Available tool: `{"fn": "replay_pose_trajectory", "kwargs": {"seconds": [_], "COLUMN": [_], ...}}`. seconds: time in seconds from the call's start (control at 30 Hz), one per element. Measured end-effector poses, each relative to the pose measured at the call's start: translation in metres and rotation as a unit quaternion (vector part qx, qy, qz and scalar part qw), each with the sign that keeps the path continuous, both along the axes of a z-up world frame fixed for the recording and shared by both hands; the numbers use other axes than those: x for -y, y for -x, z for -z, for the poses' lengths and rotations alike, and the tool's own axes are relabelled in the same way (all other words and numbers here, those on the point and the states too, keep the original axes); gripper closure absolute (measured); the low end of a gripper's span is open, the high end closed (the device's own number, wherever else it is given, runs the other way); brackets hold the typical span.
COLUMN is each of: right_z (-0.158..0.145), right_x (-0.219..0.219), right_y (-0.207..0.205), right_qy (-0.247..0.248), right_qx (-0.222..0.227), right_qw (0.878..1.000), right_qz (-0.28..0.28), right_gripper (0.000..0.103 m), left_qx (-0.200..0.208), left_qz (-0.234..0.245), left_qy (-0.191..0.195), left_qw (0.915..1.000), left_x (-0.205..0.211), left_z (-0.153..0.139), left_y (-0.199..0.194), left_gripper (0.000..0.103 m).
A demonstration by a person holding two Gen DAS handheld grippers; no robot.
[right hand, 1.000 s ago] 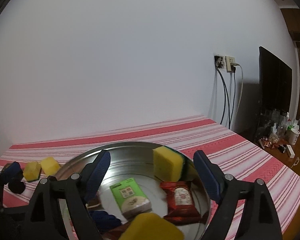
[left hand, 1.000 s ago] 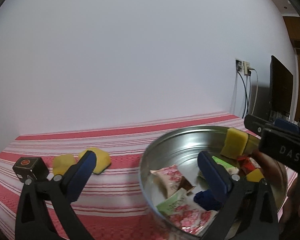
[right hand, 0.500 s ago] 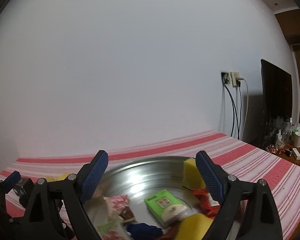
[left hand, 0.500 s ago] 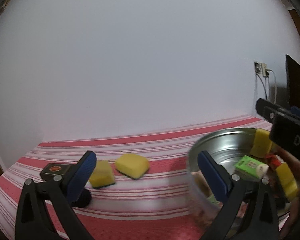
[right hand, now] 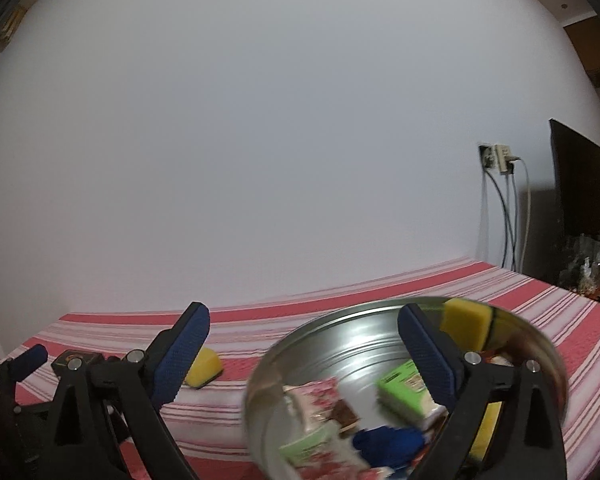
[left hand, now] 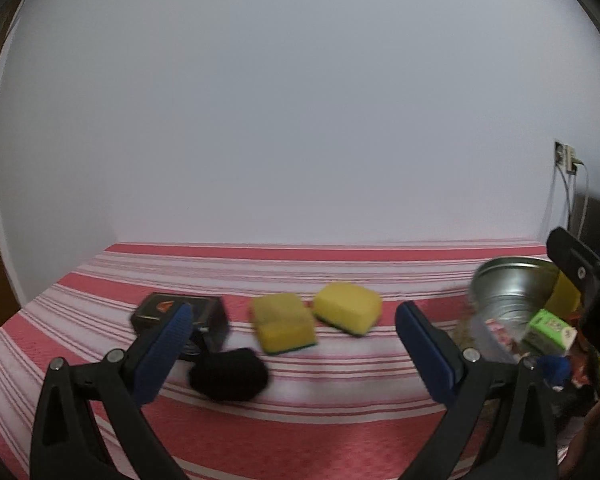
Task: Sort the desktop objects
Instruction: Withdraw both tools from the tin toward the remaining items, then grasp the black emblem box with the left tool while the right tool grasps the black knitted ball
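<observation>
target things: we see two yellow rectangular sponges (left hand: 285,323) (left hand: 348,308), a black glossy box with an orange mark (left hand: 179,309) and a black soft lump (left hand: 229,373) loose on the red and white striped cloth of the table (left hand: 300,424), all in its left half, toward the far edge.
bin: round shiny metal basin (right hand: 340,344) on the table's right half; it already holds a yellow sponge (right hand: 466,322), a green packet (right hand: 406,394), pink floral packets, a blue fabric piece.
left gripper (left hand: 290,346): jaws spread wide, nothing between the pads; both blue pads bare.
right gripper (right hand: 304,352): jaws have just been opening, now released wide; no object pinched, the basin's contents only show through behind the right finger.
key relation: we judge the loose items lie straight ahead of the left jaws; the nearer sponge sits just past the midline between the fingers, the black lump closer in, beside the left finger.
sponge axis: nearer sponge's long side runs roughly left-right and a little skewed, so it lies across the jaw gap; the farther one just beside it, apart by a thin strip of cloth.
nearer hand: left, clearly; the right gripper faces the basin, with only one sponge edge (right hand: 204,368) peeking past its left finger.
likely step: we read this as the left reaching for a loose item, which one we cannot tell.
blur: left view smeared, fine detail on the box unreadable.
</observation>
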State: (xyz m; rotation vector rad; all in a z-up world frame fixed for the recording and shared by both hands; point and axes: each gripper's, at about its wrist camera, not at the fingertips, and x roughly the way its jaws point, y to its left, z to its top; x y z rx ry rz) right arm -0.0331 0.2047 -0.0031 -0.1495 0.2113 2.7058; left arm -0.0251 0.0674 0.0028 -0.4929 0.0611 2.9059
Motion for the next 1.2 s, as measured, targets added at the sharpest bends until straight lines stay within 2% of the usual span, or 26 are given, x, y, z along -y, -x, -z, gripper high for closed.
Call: {"fn": "replay_pose_trajectory", "kwargs": {"seconds": [0.2, 0.43, 0.77, 0.9, 1.07, 1.13, 1.2], "right_z": [0.004, 0.004, 0.010, 0.012, 0.023, 0.029, 0.036], "right_x": [0.024, 0.048, 0.088, 0.109, 0.134, 0.143, 0.149], "right_y": [0.016, 0.032, 0.063, 0.085, 0.120, 0.135, 0.150], "right_qy": [-0.006, -0.015, -0.010, -0.019, 0.002, 0.009, 0.014], "right_qx": [0.010, 0.023, 0.071, 0.110, 0.186, 0.218, 0.246], "right_qw": [1.000, 0.998, 0.990, 0.980, 0.952, 0.941, 0.932], "right_qz": [-0.025, -0.053, -0.118, -0.164, -0.241, -0.259, -0.265], "right_gripper": [0.006, 0.006, 0.006, 0.006, 0.006, 0.006, 0.006], "left_qx": [0.001, 0.014, 0.079, 0.114, 0.159, 0.166, 0.164], "left_qz": [-0.040, -0.084, -0.134, -0.155, -0.175, -0.168, -0.154], "left_qy": [0.005, -0.007, -0.037, -0.048, -0.075, -0.078, -0.070], "left_qw": [0.9992, 0.9963, 0.9870, 0.9801, 0.9687, 0.9685, 0.9719], "left_x": [0.040, 0.089, 0.149, 0.169, 0.196, 0.199, 0.199], "left_z": [0.003, 0.006, 0.017, 0.025, 0.038, 0.041, 0.040], "left_y": [0.012, 0.030, 0.066, 0.079, 0.102, 0.107, 0.110], "left_gripper": [0.001, 0.001, 0.001, 0.001, 0.001, 0.001, 0.001]}}
